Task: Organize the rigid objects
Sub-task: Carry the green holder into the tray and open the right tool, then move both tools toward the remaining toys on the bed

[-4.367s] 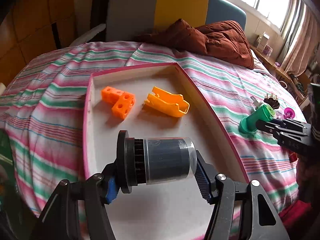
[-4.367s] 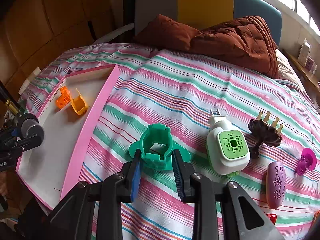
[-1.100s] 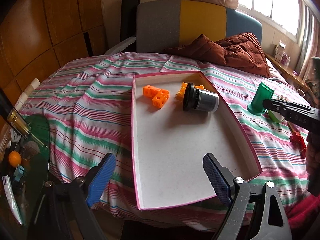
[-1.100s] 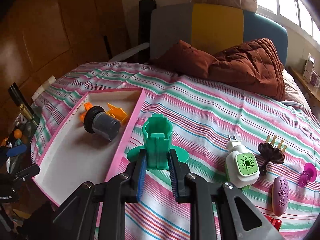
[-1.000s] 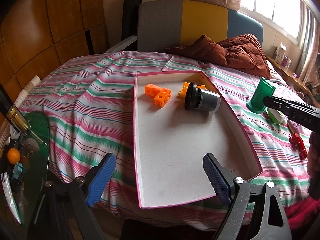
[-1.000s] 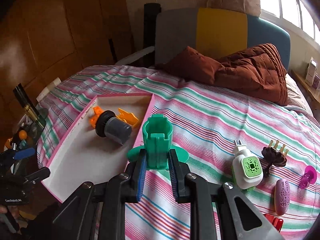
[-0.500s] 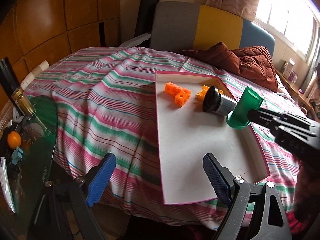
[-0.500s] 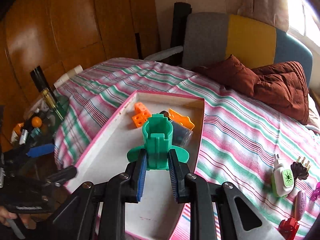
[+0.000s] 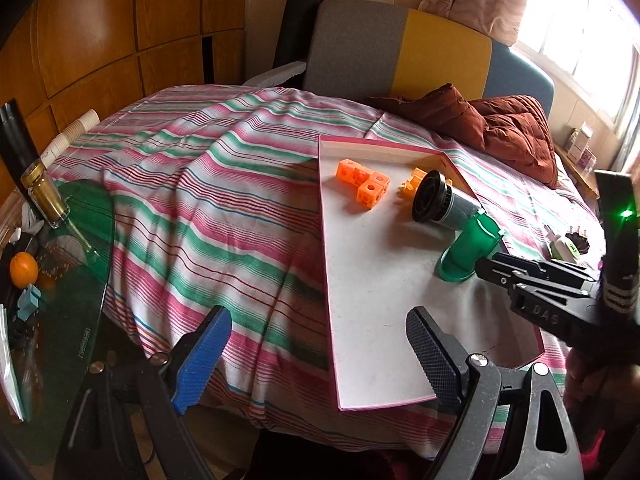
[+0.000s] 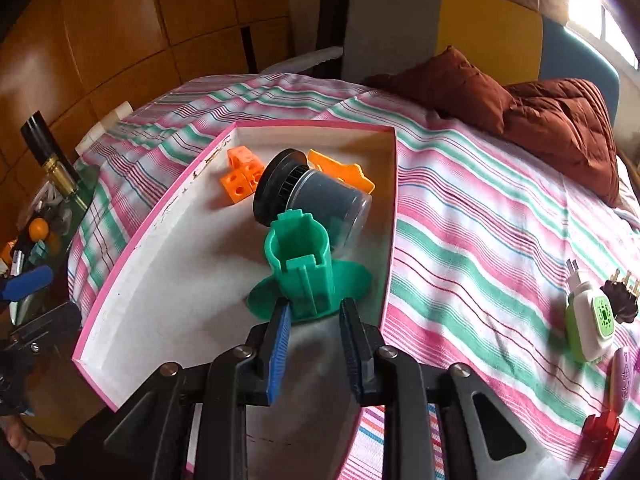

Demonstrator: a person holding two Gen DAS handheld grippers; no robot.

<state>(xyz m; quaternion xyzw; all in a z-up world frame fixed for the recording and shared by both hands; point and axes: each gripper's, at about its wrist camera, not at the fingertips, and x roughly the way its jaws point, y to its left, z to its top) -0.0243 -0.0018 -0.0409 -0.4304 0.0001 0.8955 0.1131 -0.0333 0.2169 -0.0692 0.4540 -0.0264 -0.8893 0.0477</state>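
A pink-rimmed white tray (image 9: 332,320) (image 10: 132,248) lies on the striped bed. In it are joined orange cubes (image 9: 363,182) (image 10: 240,176), an orange clip (image 10: 340,172) (image 9: 412,186), a dark cylinder with a black cap (image 9: 444,204) (image 10: 316,200) and a green plastic holder (image 10: 304,268) (image 9: 468,250). The green holder stands on the tray floor, just ahead of my right gripper (image 10: 316,344), whose jaws are parted and no longer touch it. My left gripper (image 9: 316,356) is wide open and empty, near the bed's front edge.
On the bed right of the tray lie a white-green plug-in device (image 10: 588,320), a dark hair claw (image 10: 620,300), a pink oval item (image 10: 624,372) and a red item (image 10: 600,436). A brown jacket (image 10: 520,108) lies at the back. A glass side table (image 9: 52,264) with a bottle stands at left.
My right gripper carried the green holder over the tray, set it down beside the dark cylinder and opened. My left gripper stayed open and drew back to the left.
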